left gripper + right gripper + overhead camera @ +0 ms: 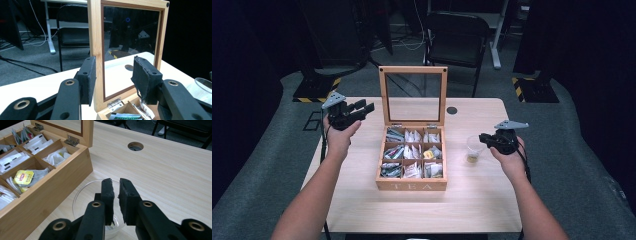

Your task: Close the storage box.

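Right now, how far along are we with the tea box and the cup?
Done: the tea box stands with its lid open, and something yellowish lies in the clear plastic cup. In hand: the right hand-held gripper hangs over the cup, jaws slightly parted and empty. The left hand-held gripper waits open beside the lid. Left: probably closing the lid.

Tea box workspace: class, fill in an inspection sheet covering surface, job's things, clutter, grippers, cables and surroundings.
Surface: pale wooden table with a round cable hole.
Job's things: wooden tea box, glass lid upright, nine compartments holding tea bags; clear cup right of the box, something yellowish at its bottom.
Clutter: nothing seen.
Grippers: left gripper raised beside the lid, fingers apart, nothing held; right gripper over the cup, fingers slightly apart, nothing between them.
Cables: black cable trailing from right gripper.
Surroundings: black chair, grey floor, dark curtains.
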Motion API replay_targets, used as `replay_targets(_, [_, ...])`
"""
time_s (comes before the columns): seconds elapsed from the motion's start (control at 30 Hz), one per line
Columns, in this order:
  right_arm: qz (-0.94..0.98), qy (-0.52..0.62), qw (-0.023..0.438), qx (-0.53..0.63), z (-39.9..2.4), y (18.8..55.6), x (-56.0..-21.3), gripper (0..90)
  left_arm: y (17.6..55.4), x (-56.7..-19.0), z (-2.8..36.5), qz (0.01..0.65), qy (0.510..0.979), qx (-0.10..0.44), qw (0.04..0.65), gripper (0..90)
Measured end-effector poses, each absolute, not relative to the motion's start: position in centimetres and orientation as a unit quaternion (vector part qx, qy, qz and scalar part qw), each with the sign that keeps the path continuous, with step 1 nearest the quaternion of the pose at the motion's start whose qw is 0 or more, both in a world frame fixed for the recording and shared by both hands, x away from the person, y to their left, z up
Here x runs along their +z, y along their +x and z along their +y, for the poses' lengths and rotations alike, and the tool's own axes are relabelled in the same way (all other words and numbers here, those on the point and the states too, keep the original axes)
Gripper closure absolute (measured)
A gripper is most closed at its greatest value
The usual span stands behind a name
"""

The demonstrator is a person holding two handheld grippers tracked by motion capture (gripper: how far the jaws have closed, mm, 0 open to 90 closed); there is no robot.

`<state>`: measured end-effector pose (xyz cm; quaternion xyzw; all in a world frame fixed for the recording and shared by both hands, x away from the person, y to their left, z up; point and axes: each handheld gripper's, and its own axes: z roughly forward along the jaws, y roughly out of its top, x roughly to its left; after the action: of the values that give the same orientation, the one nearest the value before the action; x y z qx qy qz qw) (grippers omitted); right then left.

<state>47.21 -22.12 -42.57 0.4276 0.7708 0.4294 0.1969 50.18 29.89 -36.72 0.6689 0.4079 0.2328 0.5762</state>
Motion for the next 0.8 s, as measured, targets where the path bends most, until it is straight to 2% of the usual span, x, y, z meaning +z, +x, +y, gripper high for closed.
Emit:
replay_targets(0.4, [0.783,0.392,0.203,0.438,-20.2,46.9,-39.2,64.3,50.2,-36.7,29.9,0.409,0.668,0.233,0.577,53.8])
replay_targets(0.57, [0.79,0.374,0.202,0.441,-18.7,47.1,-37.9,52.2,50.2,-36.7,30.0,0.41,0.667,0.234,0.577,53.3])
replay_targets(0.8, [0.786,0.36,0.212,0.455,-16.9,47.5,-36.8,42.4,50.2,-36.7,30.1,0.415,0.663,0.231,0.578,51.9])
